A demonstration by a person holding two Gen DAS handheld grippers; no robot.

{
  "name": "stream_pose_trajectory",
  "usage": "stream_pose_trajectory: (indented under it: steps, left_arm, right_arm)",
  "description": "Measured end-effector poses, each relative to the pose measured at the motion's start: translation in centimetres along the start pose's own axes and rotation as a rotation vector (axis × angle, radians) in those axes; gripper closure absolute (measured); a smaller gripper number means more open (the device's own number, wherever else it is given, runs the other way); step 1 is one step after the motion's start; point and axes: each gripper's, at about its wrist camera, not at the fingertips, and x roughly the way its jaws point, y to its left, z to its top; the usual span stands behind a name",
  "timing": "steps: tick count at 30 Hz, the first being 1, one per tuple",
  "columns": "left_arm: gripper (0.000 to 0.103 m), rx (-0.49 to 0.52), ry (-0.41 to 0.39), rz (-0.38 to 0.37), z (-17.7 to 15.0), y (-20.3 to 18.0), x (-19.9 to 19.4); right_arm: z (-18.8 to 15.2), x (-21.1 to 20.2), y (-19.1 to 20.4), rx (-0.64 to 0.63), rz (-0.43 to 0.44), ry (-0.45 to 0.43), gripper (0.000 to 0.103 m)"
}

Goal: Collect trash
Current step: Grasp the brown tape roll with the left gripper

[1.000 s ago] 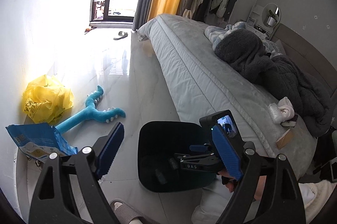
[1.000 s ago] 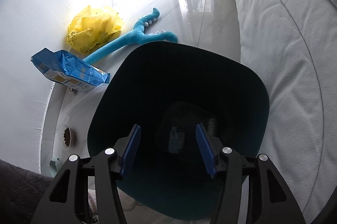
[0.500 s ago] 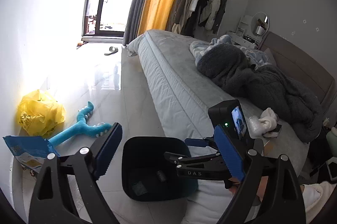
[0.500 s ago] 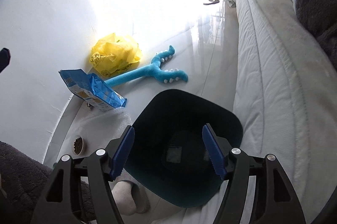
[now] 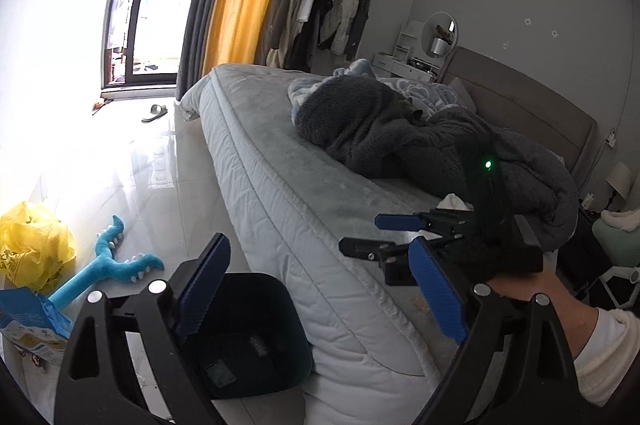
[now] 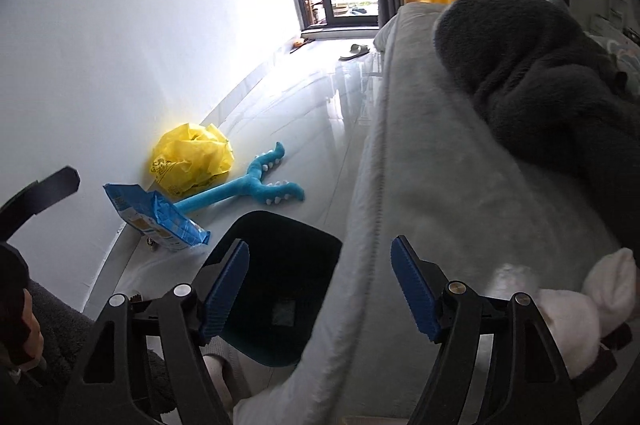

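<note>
Both grippers are empty with jaws spread wide. The right gripper (image 6: 318, 285) hangs over the bed (image 6: 460, 185) edge, pointed along the mattress; the left gripper (image 5: 320, 289) sits above the floor beside the bed. The dark trash bin (image 5: 256, 329) stands on the floor touching the mattress side, with a few small items already at its bottom.

Step in hand, as a judgement: between drops, heading for the next piece of trash on the bed. Likely target is the white crumpled wad (image 6: 576, 309) lying on the bed near the grey blanket (image 6: 540, 73), just right of the right gripper's right finger; whether it is tissue or cloth cannot be told.

The next move calls for swinging the right gripper rightward, straddling the wad with both fingers, pinching it shut, then carrying it back over the bin.

Other clutter on the floor by the wall: yellow plastic bag (image 6: 192, 157), blue packet (image 6: 156, 221), blue toy (image 6: 256, 189).
</note>
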Motion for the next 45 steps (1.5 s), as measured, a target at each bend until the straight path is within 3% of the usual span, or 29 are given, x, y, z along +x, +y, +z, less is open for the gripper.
stream_pose_trajectory:
  steps: [16,26,35,38,45]
  left_arm:
    - [0.011,0.145,0.138,-0.235,-3.7,-8.4,8.3]
    - [0.016,0.184,0.21,-0.252,-5.0,-11.3,11.7]
    - [0.037,0.209,0.313,-0.233,-6.4,-12.4,14.6]
    - [0.041,0.198,0.324,-0.239,-6.6,-12.4,15.0]
    - [0.063,0.158,0.322,-0.263,-6.3,-12.2,15.3]
  right_arm:
    - [-2.1,-9.4,-11.4,0.15,-0.09,-0.156,0.025]
    - [-3.9,-12.5,-15.9,0.205,-0.135,-0.187,0.024]
    - [-5.6,-12.8,-20.0,0.314,-0.152,-0.138,0.023]
    - [-6.3,-12.6,-21.5,0.372,-0.131,-0.124,0.023]
    - [-7.4,-12.3,-24.5,0.486,-0.111,-0.121,0.023]
